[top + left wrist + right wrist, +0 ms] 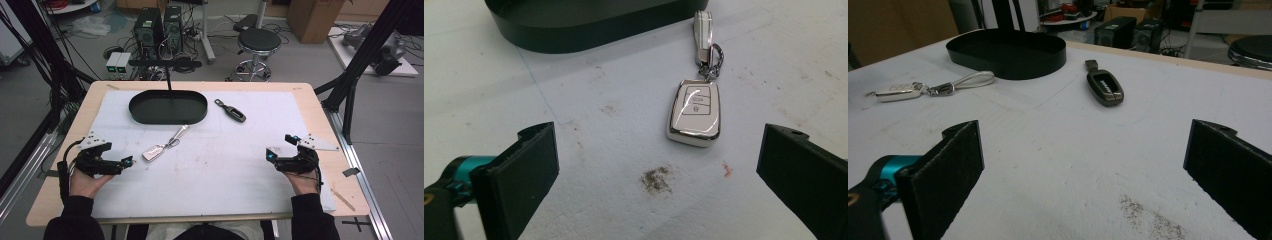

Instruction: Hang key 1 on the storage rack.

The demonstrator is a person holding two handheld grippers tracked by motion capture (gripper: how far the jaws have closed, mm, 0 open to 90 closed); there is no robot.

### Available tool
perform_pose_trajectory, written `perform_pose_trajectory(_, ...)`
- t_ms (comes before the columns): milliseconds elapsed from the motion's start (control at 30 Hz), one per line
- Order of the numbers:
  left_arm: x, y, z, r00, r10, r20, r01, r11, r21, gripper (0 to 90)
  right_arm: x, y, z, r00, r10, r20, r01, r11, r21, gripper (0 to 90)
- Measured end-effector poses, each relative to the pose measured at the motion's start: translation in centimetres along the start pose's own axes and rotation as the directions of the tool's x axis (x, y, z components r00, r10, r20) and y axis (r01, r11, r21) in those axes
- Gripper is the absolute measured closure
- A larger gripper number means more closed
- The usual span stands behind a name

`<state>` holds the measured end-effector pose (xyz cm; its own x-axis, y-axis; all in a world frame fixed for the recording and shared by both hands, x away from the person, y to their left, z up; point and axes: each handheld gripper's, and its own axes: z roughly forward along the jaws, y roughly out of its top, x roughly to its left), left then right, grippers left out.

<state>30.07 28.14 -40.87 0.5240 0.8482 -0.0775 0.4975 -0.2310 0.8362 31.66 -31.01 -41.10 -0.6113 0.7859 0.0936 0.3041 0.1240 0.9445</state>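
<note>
White mat (215,170) covers most of a light wood table (320,105), scuffed, with a few dark smudges. Silver-white car key fob (153,152) lies flat on the mat left of centre, glossy chrome-look shell, rounded rectangle, three buttons on the face in the left gripper view. A small metal ring links it to a pale strap loop (181,133) that runs up toward the black oval tray (168,107); strap end sits just beside the tray's near wall, can't tell if touching. Tray is shallow, matte black, at the far centre-left of the mat. Second fob, dark grey key fob (230,110), slim and elongated with a small tab at one end, lies right of the tray, apart from it.

Left gripper (131,161) rests low at the mat's left side, jaws spread wide, nothing between them, silver fob just ahead of the tips. Right gripper (280,146) at the mat's right side, jaws also spread apart and bare, well away from both fobs. Each is held by a hand in a dark sleeve.

Beyond the table: black stool (258,41), two computer towers (159,27), cables on the floor.
</note>
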Motion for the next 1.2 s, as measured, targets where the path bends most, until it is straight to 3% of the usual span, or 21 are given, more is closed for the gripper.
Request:
perform_pose_trajectory(533,0.07,-0.2,-0.07,0.9998,0.007,-0.016,-0.007,1.0,0.005,3.7,0.26,0.02,0.46,0.9998,-0.003,-0.018,0.003,0.9998,0.018,1.8)
perform_pose_trajectory(1200,0.11,0.19,0.02,1.0,-0.009,-0.003,0.009,0.9998,0.018,3.7,0.33,-0.11,0.88,0.9998,-0.016,-0.008,0.017,0.999,0.041,1.8)
